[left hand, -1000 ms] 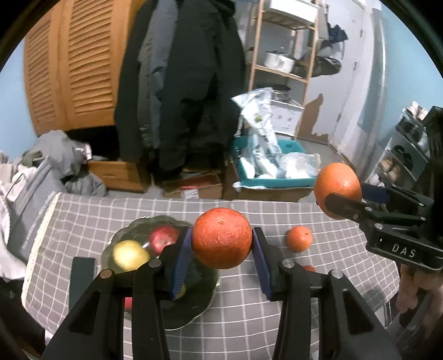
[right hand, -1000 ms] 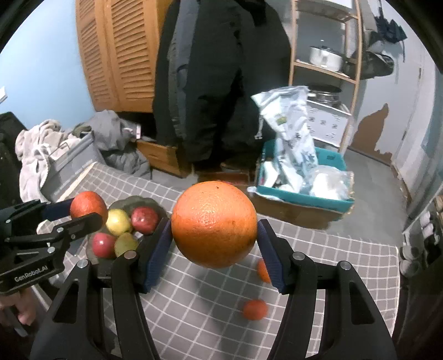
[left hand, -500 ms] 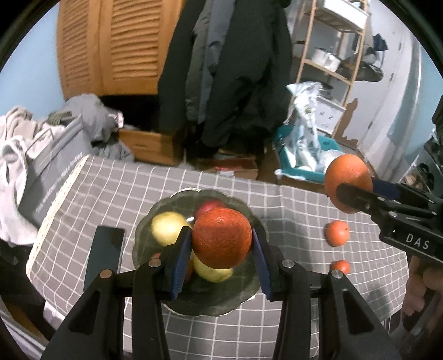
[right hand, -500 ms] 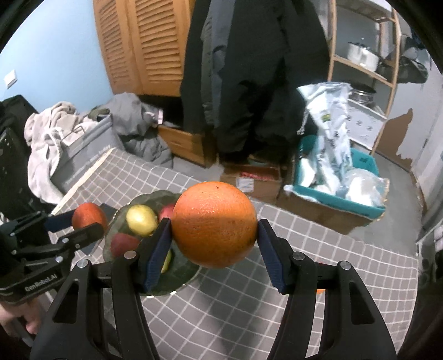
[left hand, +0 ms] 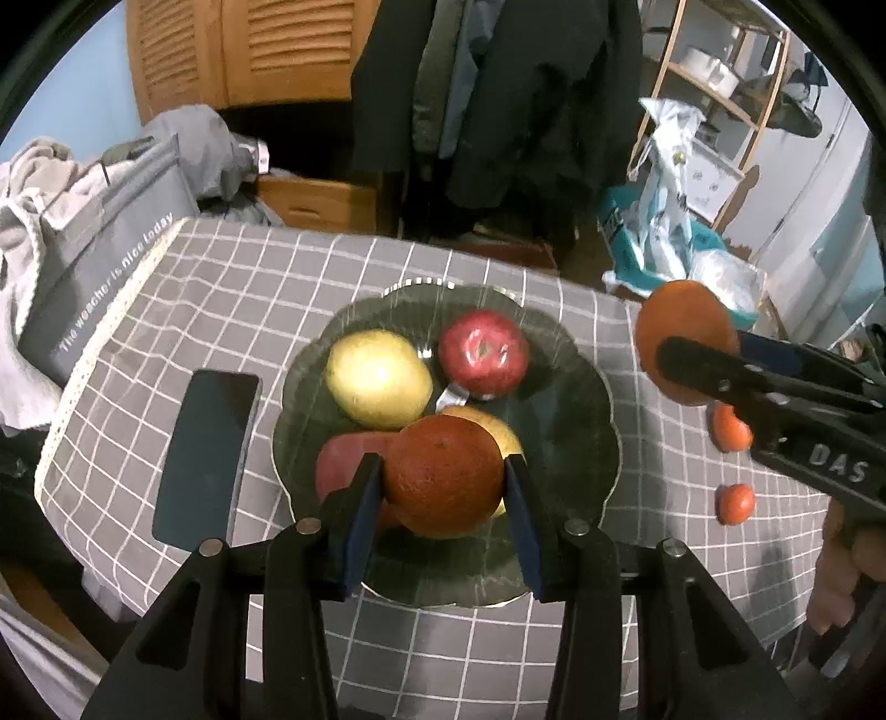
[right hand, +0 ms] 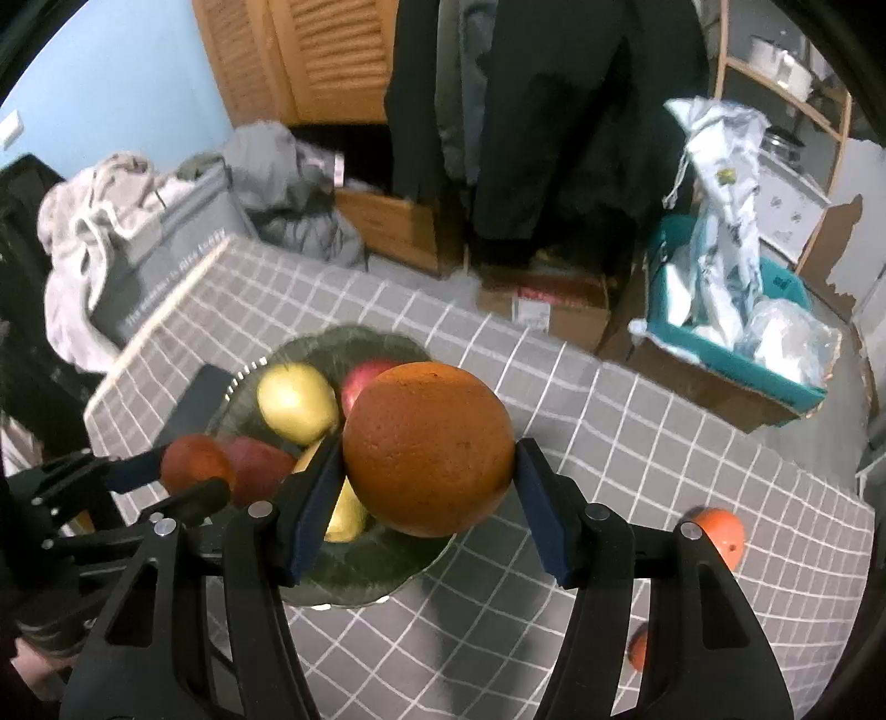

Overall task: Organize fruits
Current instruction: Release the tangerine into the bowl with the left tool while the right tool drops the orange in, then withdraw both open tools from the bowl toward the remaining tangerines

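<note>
Left hand-held gripper point(left hand: 443, 493): black frame, blue pads, jaws closed on a dark red-orange orange point(left hand: 443, 476), held above the near side of the plate.

Right hand-held gripper point(right hand: 429, 498): same build, jaws closed on a larger, paler large orange point(right hand: 429, 448), held above the plate's right edge in its own view. In the left wrist view it enters from the right, marked "DAS", with the person's fingers point(left hand: 836, 581) on its handle.

Plate point(left hand: 581, 399): dark green, scalloped rim, resting on the worktop. Contents: one yellow apple point(left hand: 379, 379) at rear left, one red apple point(left hand: 483, 351) at rear right, one reddish fruit point(left hand: 343, 459) at front left, one second yellow fruit point(left hand: 493, 426) mostly hidden behind the held orange. The fruits lie close together; whether each touches its neighbour cannot be told.

Worktop point(left hand: 221, 288): covered by a grey cloth with a white grid.

Phone point(left hand: 207, 459): dark, flat, face up, just left of the plate and apart from it.

Small tangerines, two: one tangerine point(left hand: 735, 503) and another point(left hand: 730, 426) lying on the cloth to the right of the plate, well apart from it.

Beyond the worktop: grey storage bag point(left hand: 111, 266) with laundry at left; cardboard boxes point(right hand: 548, 302) on the floor; teal crate point(right hand: 736, 354) holding plastic bags at right; dark coats point(left hand: 487, 94) hanging at centre; slatted wooden cupboard point(left hand: 243, 50) at rear left; wooden shelf rack point(left hand: 720, 83) at rear right.
</note>
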`<state>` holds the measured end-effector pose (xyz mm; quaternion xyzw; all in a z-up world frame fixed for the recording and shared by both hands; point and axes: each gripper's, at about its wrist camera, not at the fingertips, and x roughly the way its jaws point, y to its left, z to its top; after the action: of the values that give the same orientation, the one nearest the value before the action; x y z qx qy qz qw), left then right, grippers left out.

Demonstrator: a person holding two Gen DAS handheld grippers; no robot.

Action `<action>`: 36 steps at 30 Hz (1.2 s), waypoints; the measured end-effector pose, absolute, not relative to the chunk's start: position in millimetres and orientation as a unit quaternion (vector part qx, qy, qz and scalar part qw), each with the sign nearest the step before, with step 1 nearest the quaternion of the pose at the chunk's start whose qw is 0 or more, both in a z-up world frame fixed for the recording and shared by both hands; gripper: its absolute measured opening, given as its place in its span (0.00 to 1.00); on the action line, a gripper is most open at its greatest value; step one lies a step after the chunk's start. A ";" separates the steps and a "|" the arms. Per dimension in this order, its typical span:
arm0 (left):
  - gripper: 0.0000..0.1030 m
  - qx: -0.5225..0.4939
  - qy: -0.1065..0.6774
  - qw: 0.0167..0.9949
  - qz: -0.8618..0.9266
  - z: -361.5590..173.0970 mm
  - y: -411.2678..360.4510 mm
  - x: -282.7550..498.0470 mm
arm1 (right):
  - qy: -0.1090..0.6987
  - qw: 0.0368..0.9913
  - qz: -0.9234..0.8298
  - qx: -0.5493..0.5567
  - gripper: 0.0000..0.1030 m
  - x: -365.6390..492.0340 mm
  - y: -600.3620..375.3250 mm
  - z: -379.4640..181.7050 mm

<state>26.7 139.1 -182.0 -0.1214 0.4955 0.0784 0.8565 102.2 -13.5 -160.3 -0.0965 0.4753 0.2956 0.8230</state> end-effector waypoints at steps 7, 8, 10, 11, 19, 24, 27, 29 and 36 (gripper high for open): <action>0.43 -0.119 0.515 0.845 0.079 -199.3 139.2 31.2 | 0.498 0.808 0.297 -0.103 0.61 105.5 -3.9 -185.2; 0.43 -0.117 0.513 0.847 0.080 -199.6 139.0 31.4 | 0.499 0.807 0.297 -0.104 0.61 105.7 -2.6 -187.1; 0.43 -0.113 0.511 0.848 0.081 -199.1 138.7 32.1 | 0.501 0.805 0.297 -0.109 0.61 106.6 -0.6 -190.0; 0.44 -0.113 0.510 0.849 0.081 -198.8 138.6 32.5 | 0.502 0.804 0.297 -0.111 0.61 107.0 0.4 -191.9; 0.54 -0.118 0.508 0.848 0.090 -197.9 144.1 31.9 | 0.515 0.793 0.305 -0.117 0.61 109.2 8.2 -203.4; 0.64 -0.123 0.505 0.848 0.106 -196.9 152.5 29.9 | 0.525 0.784 0.312 -0.113 0.62 111.6 13.0 -207.1; 0.69 -0.126 0.503 0.848 0.113 -195.8 156.7 28.7 | 0.517 0.788 0.315 -0.113 0.62 110.2 15.1 -204.8; 0.71 -0.127 0.501 0.848 0.117 -195.0 158.8 28.7 | 0.509 0.791 0.320 -0.112 0.65 109.5 15.8 -198.0; 0.71 -0.133 0.493 0.851 0.120 -187.6 160.0 27.3 | 0.495 0.803 0.317 -0.096 0.66 112.2 9.2 -180.7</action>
<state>27.3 160.0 -187.6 -0.1330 0.4929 0.1205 0.8514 112.2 9.2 -180.7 -0.0964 0.4954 0.3165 0.8032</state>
